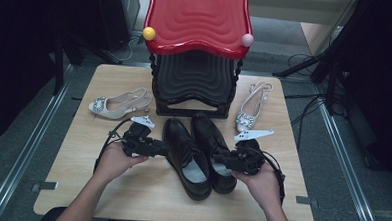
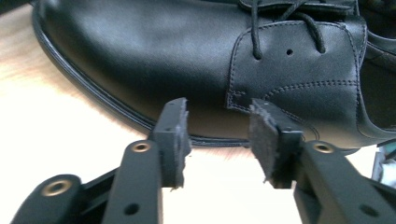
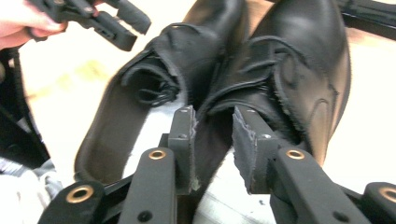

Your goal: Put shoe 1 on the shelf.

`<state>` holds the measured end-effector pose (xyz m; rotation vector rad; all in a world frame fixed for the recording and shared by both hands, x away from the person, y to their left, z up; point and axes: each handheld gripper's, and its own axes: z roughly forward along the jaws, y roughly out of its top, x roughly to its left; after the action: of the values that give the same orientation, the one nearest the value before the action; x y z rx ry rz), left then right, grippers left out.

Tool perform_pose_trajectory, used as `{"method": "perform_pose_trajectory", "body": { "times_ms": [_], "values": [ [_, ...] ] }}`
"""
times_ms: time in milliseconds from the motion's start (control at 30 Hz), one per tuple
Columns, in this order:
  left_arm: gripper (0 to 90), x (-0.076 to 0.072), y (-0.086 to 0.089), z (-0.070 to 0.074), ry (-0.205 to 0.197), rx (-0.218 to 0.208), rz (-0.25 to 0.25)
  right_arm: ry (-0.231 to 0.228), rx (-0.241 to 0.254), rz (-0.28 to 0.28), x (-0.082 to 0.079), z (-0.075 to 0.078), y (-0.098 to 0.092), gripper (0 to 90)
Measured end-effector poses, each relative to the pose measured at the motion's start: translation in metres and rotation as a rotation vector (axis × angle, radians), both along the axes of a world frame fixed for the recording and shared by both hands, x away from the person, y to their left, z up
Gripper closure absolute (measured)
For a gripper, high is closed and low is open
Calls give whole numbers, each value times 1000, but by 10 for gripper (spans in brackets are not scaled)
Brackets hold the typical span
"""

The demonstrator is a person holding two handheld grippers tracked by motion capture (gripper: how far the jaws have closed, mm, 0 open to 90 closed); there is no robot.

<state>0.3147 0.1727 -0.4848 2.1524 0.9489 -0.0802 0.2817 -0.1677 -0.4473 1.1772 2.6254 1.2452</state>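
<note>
Left gripper [image 1: 158,148]: jaws apart, empty, just beside the left black leather lace-up shoe [image 1: 186,157]. Both shoes stand side by side at the desk [image 1: 80,185] centre. Right gripper [image 1: 223,159]: jaws part-open, straddling the right shoe's [image 1: 213,149] rim unclamped. Withdraw both grippers straight outward, avoiding shoe contact.

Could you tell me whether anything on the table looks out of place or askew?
The two white heels are split: one lies on its side left of the rack, the other stands right of it. The black shoes sit paired. Both grippers' pads look frayed.
</note>
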Motion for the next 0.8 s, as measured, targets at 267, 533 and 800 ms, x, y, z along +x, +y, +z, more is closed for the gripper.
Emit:
{"method": "perform_pose_trajectory", "body": {
  "times_ms": [267, 533, 800],
  "values": [
    [466, 1, 6, 5, -17, 4, 16, 52, -21, 25, -4, 4, 11, 642],
    [456, 1, 9, 8, -29, 10, 23, 83, -66, 41, -1, -3, 26, 624],
    [453, 2, 12, 10, -31, 2, 33, 102, -123, 10, -2, 3, 28, 604]
  ]
}}
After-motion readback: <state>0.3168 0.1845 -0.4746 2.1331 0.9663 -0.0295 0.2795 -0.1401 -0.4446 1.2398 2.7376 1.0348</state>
